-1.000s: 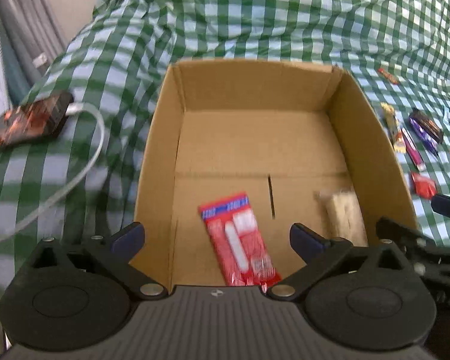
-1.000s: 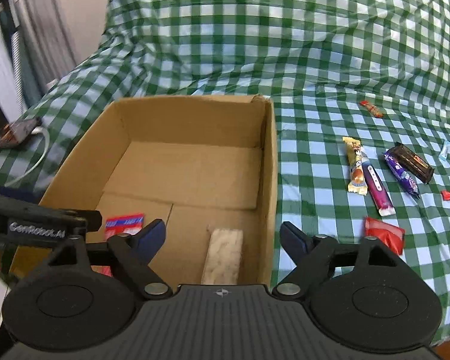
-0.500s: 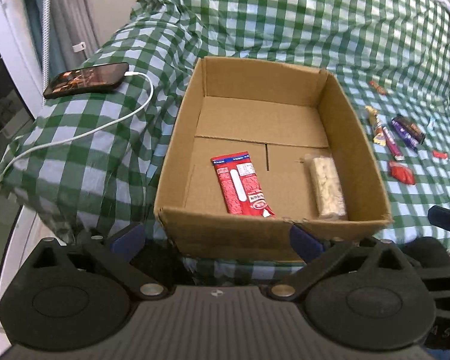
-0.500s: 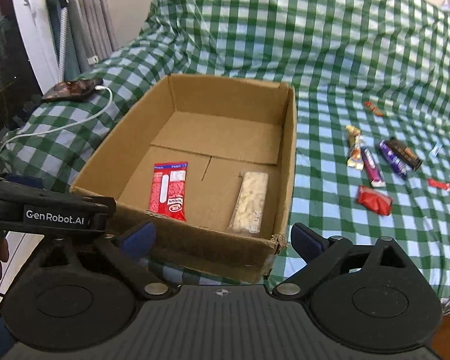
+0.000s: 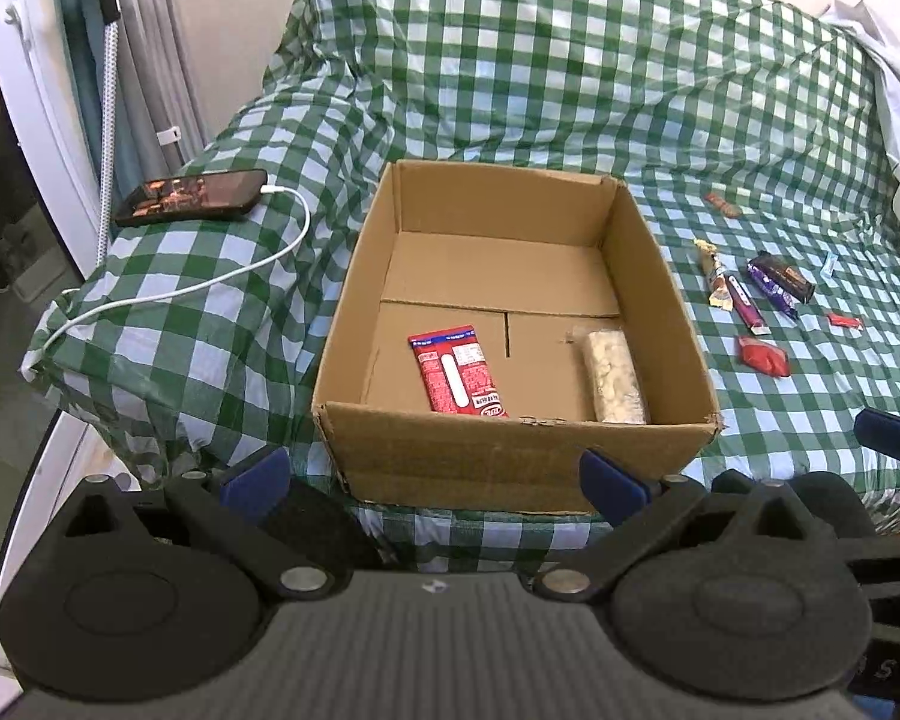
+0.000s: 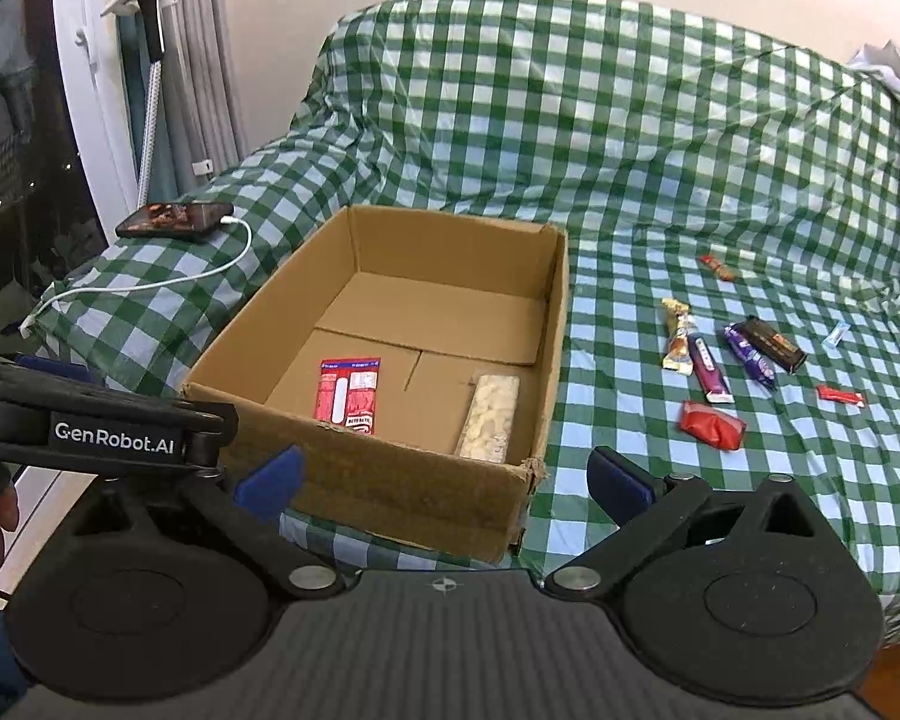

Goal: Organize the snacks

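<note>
1. On the left part of the green-checked cover (image 6: 660, 138), near its front edge, stands an open cardboard box (image 6: 384, 483).
2. Inside the box, by its near wall, lie a red snack packet (image 6: 348, 393) on the left and a pale clear-wrapped bar (image 6: 491, 417) along the right wall, apart from each other.
3. Right of the box, loose on the cover, lie a crumpled red wrapper (image 6: 711, 425), a yellow-ended bar (image 6: 677, 336), a pink-purple bar (image 6: 711, 373), a purple bar (image 6: 749, 355), a dark bar (image 6: 773, 343) and a small red sweet (image 6: 840, 396).
4. At the cover's far left corner a phone (image 6: 174, 219) rests with a white cable (image 6: 150, 285) plugged in.
5. Left gripper (image 5: 429, 477): jaws spread wide, nothing between them, in front of the box.
6. Right gripper (image 6: 444, 477): jaws opening, nearly at full spread, empty, before the box's near right corner.
</note>
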The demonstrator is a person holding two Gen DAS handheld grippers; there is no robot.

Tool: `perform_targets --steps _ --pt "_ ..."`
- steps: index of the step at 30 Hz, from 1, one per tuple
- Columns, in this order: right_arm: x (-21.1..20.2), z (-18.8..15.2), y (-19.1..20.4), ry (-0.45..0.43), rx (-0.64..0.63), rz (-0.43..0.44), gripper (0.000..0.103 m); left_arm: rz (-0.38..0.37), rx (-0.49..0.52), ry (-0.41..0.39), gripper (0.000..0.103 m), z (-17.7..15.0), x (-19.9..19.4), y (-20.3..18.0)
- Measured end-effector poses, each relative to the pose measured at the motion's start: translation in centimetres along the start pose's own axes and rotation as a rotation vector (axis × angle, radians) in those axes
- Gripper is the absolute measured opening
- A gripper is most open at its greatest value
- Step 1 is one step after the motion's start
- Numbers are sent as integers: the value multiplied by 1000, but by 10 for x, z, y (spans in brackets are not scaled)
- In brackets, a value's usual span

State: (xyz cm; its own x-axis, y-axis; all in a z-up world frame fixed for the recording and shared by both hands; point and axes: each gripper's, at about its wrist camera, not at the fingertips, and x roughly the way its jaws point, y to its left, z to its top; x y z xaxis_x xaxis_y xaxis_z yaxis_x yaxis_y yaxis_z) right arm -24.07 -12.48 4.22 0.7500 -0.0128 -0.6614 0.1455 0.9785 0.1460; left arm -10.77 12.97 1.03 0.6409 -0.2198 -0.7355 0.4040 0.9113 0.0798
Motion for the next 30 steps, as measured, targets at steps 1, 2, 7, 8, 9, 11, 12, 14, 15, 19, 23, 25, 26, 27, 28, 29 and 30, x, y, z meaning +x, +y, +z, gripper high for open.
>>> perform_targets --steps 1,2,7,8,9,11,12,14,15,19,23,25,26,27,28,29,30 --pt "-3 -1 -1 -5 4 -2 101 1 0 -4 103 0 -2 0" --pt "-5 -2 -2 -8 8 -4 101 3 -1 -9 103 -1 -4 -1" --pt "-12 -5 -6 -18 33 -15 101 8 -6 -20 103 -3 -11 1" --pt "-13 -5 -7 -21 37 -16 101 9 -6 -21 103 -4 -12 1" --pt "-14 -5 -8 -23 42 -17 101 10 -4 -20 103 -4 -12 1" --pt "-15 -6 -8 -26 49 -20 101 10 -1 -20 103 -6 -14 2" --pt "-16 -6 -9 -27 51 -20 101 10 0 -20 103 -6 -14 2" --pt "-17 -6 -8 -27 51 -20 101 11 0 -22 103 -6 -15 2" --pt "-17 -6 -8 -28 50 -20 101 11 1 -23 103 -6 -15 2" --pt "-19 -5 -6 -32 43 -20 101 10 2 -21 103 -6 -16 3" --pt "-19 -5 -5 -32 43 -21 101 10 2 -19 103 -7 -16 3" --pt "-18 -5 -5 -32 43 -20 101 10 2 -18 103 -6 -15 3" --pt "-18 -5 -5 -31 43 -20 101 11 3 -18 103 -7 -15 2" --pt "-18 -5 -5 -30 44 -20 101 11 3 -18 103 -7 -15 2" --pt "-18 -5 -5 -30 44 -20 101 11 3 -17 103 -7 -15 3" --pt "-18 -5 -4 -29 44 -20 101 11 4 -16 103 -7 -15 2" --pt "-18 -5 -4 -28 45 -20 101 11 4 -14 103 -8 -14 3"
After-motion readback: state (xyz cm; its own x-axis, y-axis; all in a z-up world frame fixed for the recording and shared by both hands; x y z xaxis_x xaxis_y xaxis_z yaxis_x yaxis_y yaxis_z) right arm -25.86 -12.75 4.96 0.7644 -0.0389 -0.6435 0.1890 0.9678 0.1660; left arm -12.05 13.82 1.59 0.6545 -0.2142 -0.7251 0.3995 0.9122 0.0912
